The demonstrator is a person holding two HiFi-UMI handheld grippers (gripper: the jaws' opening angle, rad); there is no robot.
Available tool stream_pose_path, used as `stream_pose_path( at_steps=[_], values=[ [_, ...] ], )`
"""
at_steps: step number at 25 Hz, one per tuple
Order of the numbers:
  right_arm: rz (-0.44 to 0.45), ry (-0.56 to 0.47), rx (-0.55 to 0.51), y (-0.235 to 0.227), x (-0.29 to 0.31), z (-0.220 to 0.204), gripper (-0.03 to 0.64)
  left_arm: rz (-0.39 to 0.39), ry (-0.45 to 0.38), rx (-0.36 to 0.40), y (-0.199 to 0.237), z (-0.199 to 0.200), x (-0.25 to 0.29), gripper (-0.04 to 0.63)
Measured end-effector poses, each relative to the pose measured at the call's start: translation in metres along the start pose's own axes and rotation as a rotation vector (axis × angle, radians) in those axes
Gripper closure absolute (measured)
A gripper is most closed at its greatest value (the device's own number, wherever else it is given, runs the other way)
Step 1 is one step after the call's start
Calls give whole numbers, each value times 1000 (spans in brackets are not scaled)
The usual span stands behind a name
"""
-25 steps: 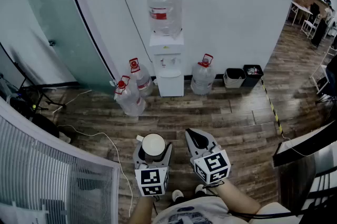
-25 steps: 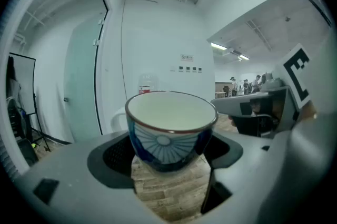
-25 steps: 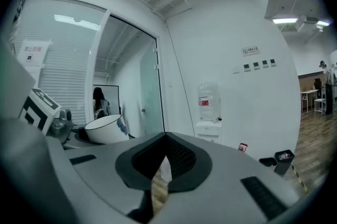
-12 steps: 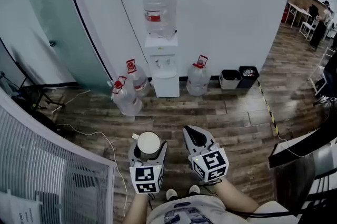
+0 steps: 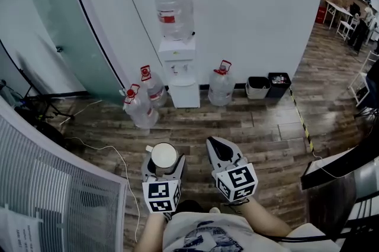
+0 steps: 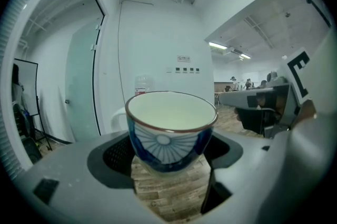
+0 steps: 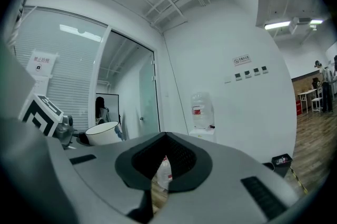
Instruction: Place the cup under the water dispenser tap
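Note:
A blue-and-white patterned cup point(image 6: 171, 131) with a white inside sits upright between the jaws of my left gripper point(image 5: 164, 164), which is shut on it; the cup point(image 5: 163, 157) shows from above in the head view and at the left in the right gripper view point(image 7: 103, 132). My right gripper point(image 5: 220, 152) is beside it, shut and holding nothing. The white water dispenser point(image 5: 178, 70) with a clear bottle on top stands against the far wall, well ahead of both grippers; it also shows in the right gripper view point(image 7: 203, 118).
Three spare water bottles stand on the wood floor round the dispenser: two to its left point(image 5: 140, 107) and one to its right point(image 5: 220, 85). Two small bins point(image 5: 270, 85) sit further right. A cable point(image 5: 112, 153) runs across the floor at left. A glass partition point(image 5: 65, 20) stands at left.
The view has shifted slightly closer to the dispenser. Both grippers stay side by side, the left still holding the cup.

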State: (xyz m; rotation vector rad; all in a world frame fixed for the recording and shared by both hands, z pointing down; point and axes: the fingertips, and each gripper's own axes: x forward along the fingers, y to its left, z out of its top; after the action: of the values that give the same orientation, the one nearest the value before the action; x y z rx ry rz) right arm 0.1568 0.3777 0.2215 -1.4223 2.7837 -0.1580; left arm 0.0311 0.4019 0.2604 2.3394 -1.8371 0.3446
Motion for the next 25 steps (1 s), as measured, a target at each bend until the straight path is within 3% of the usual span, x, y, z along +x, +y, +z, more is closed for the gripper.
stream_pose_path(
  at_steps=[12, 25],
  values=[
    [23, 46, 9, -15, 62, -17, 595, -1, 1, -8, 25, 3, 56, 172],
    [3, 114, 1, -37, 261, -21, 595, -43, 38, -1, 160, 26, 206, 172]
  ],
)
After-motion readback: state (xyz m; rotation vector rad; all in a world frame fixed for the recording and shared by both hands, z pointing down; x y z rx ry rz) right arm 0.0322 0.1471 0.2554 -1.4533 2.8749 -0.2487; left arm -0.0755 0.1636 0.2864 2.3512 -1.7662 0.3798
